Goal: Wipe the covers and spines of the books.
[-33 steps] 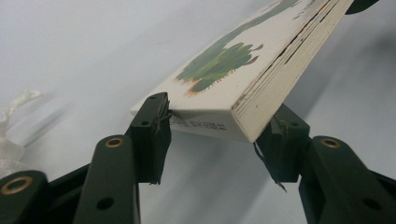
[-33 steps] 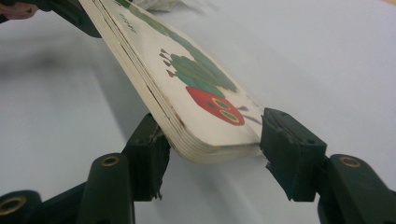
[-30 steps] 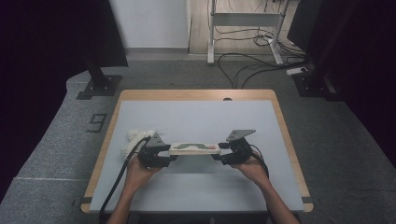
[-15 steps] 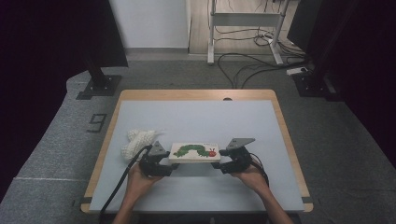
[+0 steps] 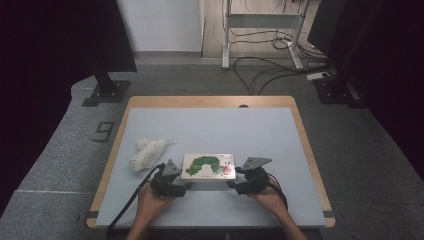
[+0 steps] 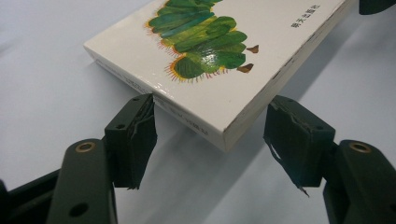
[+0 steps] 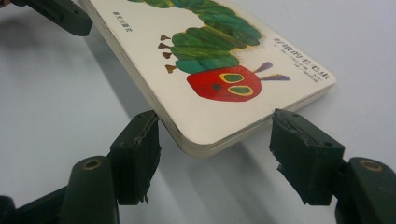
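Both grippers' jaws stand open, clear of the book, whose far end each gripper view crops.

A lab or recording studio: grey carpet floor, black stand bases at the upper left and upper right, loose cables near a metal frame at the top.

I see my two forearms enter from the bottom edge; the left hand holds the left gripper, the right hand holds the right gripper; both point inward toward each other, low over the surface; both jaw pairs have just been opening and now stand apart, pressing nothing.
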### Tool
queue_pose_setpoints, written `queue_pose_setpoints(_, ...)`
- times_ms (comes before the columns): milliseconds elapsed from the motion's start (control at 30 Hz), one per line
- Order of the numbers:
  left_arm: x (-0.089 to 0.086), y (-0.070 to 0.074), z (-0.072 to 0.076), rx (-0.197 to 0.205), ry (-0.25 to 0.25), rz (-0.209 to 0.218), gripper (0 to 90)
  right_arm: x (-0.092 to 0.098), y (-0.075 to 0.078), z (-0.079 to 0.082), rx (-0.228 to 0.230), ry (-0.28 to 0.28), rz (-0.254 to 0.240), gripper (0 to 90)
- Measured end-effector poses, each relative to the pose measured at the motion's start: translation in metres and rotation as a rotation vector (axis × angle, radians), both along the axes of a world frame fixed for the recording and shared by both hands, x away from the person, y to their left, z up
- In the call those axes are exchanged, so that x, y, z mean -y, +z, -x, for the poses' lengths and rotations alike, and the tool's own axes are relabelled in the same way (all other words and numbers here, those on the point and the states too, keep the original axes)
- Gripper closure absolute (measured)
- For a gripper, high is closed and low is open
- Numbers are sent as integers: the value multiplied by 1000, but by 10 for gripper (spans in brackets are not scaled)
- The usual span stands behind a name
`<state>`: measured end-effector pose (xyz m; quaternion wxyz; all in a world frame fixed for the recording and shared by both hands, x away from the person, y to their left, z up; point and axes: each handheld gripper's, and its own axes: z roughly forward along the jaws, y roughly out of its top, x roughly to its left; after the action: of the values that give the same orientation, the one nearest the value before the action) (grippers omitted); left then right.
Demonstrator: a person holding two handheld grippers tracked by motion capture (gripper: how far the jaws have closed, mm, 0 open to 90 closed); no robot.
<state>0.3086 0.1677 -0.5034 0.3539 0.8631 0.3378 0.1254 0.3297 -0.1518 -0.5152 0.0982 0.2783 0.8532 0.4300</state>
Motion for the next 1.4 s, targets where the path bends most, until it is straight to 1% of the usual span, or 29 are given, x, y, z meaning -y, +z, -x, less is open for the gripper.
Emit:
queue_pose_setpoints(100, 0, -5, 2, 3, -5, -6, 342, 0, -5, 2, 3, 2, 15, 330)
queue_pose_setpoints(200, 1, -10, 5, 14, -4, -18, 346, 0, -10, 3, -6, 0, 16, 332)
queue_pose_setpoints(267, 2, -12, 6, 17, -2, -24, 347, 0, -12, 4, -4, -1, 19, 333)
queue_pose_setpoints(300, 2, -15, 7, 14, -3, -31, 347, -1, -15, 6, 3, -1, 32, 332)
queue_pose_setpoints(333, 2, -15, 7, 14, -3, -31, 348, -1, -16, 6, 0, 3, 37, 327)
queue_pose_setpoints(367, 4, -17, 7, 8, -11, -51, 348, -1, -16, 7, -4, 7, 29, 324)
queue_pose_setpoints(400, 3, -18, 7, 9, -11, -44, 345, 0, -16, 7, -7, 9, 19, 324)
queue_pose_setpoints(433, 2, -17, 7, 1, -17, -22, 349, 1, -16, 8, -7, 10, 12, 324)
queue_pose_setpoints(467, -1, -16, 8, -7, -33, 14, 370, 2, -15, 8, -6, 12, 6, 326)
queue_pose_setpoints(500, -2, -14, 8, -12, -43, 35, 374, 2, -15, 9, -4, 14, 6, 326)
queue_pose_setpoints(533, -2, -14, 8, -12, -43, 35, 382, 2, -15, 9, -4, 14, 6, 326)
queue_pose_setpoints(567, -3, -13, 9, -10, -50, 32, 398, 2, -16, 10, 3, 10, 21, 334)
queue_pose_setpoints(600, -3, -14, 10, -7, -50, 17, 411, 1, -17, 10, 2, 12, 32, 344)
queue_pose_setpoints(633, -2, -15, 10, -3, -47, -3, 419, -1, -17, 11, 7, 14, 49, 352)
queue_pose_setpoints(667, -2, -16, 11, 7, -45, -33, 429, -3, -17, 12, 24, 14, 67, 358)
queue_pose_setpoints(700, -2, -17, 11, 12, -46, -43, 447, -4, -17, 14, 32, 5, 72, 369)
queue_pose_setpoints(767, -3, -17, 11, 16, -48, -40, 468, -5, -16, 14, 31, -11, 74, 409)
queue_pose_setpoints(833, -3, -17, 11, 19, -52, -43, 473, -4, -16, 13, 29, -12, 74, 411)
queue_pose_setpoints(967, -3, -16, 9, 29, -58, -49, 487, -6, -15, 13, 35, -14, 89, 429)
queue_pose_setpoints(1033, -2, -16, 3, 41, -55, -63, 497, -8, -14, 9, 46, -28, 105, 441)
queue_pose_setpoints(1200, -1, -14, -10, 41, -53, -81, 508, -9, -14, -2, 40, -44, 99, 443)
queue_pose_setpoints(1233, -1, -14, -10, 41, -53, -81, 509, -9, -14, -2, 40, -44, 99, 443)
queue_pose_setpoints(1267, -1, -14, -17, 39, -50, -80, 511, -9, -15, -6, 40, -54, 96, 443)
queue_pose_setpoints(1333, 0, -14, -22, 39, -44, -83, 516, -9, -15, -10, 40, -62, 93, 443)
queue_pose_setpoints(1400, 1, -14, -24, 39, -44, -86, 519, -9, -15, -13, 39, -66, 94, 443)
